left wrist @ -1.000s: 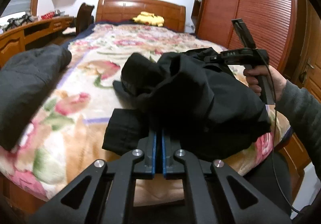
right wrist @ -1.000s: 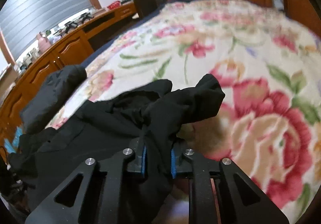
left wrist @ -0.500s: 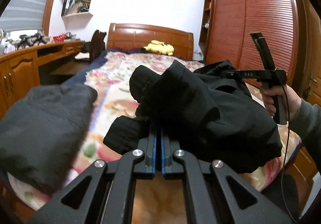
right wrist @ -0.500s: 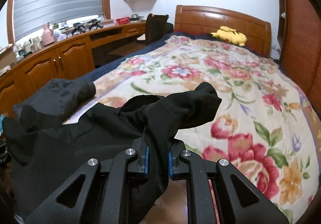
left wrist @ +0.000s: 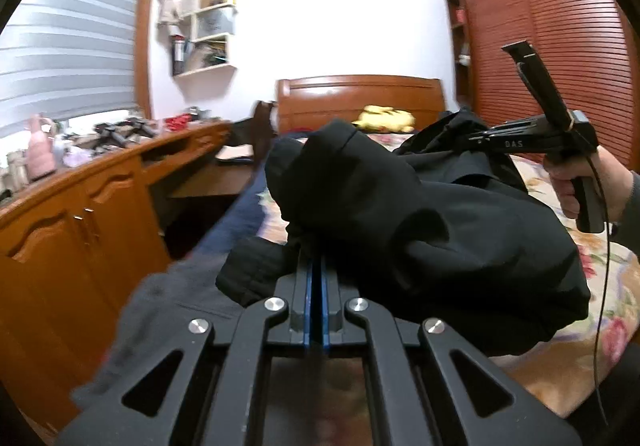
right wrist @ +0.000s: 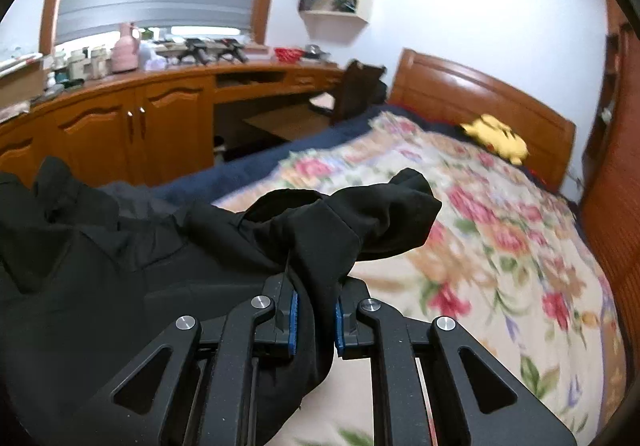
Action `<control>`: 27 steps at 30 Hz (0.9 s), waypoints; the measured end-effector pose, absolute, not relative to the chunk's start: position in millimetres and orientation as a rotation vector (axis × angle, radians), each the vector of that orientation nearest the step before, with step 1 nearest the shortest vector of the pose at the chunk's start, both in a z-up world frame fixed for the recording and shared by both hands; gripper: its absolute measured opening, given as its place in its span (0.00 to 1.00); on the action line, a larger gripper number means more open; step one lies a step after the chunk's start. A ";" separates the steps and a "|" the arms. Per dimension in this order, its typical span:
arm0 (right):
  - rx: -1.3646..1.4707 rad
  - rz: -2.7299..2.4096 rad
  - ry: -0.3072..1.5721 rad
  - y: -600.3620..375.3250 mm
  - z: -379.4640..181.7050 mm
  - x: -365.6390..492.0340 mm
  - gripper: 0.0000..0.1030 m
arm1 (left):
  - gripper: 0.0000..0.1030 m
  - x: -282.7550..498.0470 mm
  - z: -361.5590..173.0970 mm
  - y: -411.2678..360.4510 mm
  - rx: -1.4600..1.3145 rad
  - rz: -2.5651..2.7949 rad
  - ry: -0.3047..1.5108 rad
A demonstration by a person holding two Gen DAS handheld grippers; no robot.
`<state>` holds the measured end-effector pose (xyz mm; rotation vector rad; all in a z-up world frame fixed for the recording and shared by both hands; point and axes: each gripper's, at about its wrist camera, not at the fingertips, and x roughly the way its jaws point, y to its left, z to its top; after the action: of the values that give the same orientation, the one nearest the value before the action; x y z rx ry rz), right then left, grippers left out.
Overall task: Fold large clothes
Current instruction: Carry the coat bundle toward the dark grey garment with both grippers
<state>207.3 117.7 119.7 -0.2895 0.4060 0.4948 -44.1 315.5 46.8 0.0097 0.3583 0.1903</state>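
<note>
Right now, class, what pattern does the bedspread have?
The bedspread has a floral pattern: pink and red flowers with green leaves on cream. It shows best in the right wrist view.

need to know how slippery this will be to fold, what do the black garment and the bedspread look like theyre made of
Black garment: apparently a smooth, matte woven synthetic with light padding, judging by its puffy rolled folds and faint sheen; hard to confirm. Bedspread: looks like soft plush or fleece, matte, with a slightly fuzzy floral print.
</note>
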 end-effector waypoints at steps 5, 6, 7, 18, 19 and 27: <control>-0.293 0.566 0.366 183.4 135.2 224.3 0.10 | 0.00 -56.8 52.2 369.1 0.015 0.312 0.350; -0.293 0.584 0.357 198.0 136.0 227.2 0.10 | 0.00 -60.6 51.7 381.7 0.013 0.339 0.351; -0.296 0.598 0.348 212.6 136.3 229.2 0.10 | 0.00 -62.0 50.2 388.0 0.011 0.355 0.353; -0.309 0.735 0.418 331.9 62.7 247.3 0.11 | 0.00 -90.4 -24.1 463.9 -0.051 0.542 0.474; -0.322 0.727 0.438 339.5 48.8 249.3 0.11 | 0.00 -92.5 -31.8 463.3 -0.050 0.548 0.477; -0.296 0.692 0.495 329.2 30.9 256.2 0.25 | 0.03 -100.5 -31.3 461.1 -0.098 0.556 0.477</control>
<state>256.2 329.2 30.9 -0.2961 0.4952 0.6917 -100.5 461.1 -31.3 -0.0980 0.4769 0.5558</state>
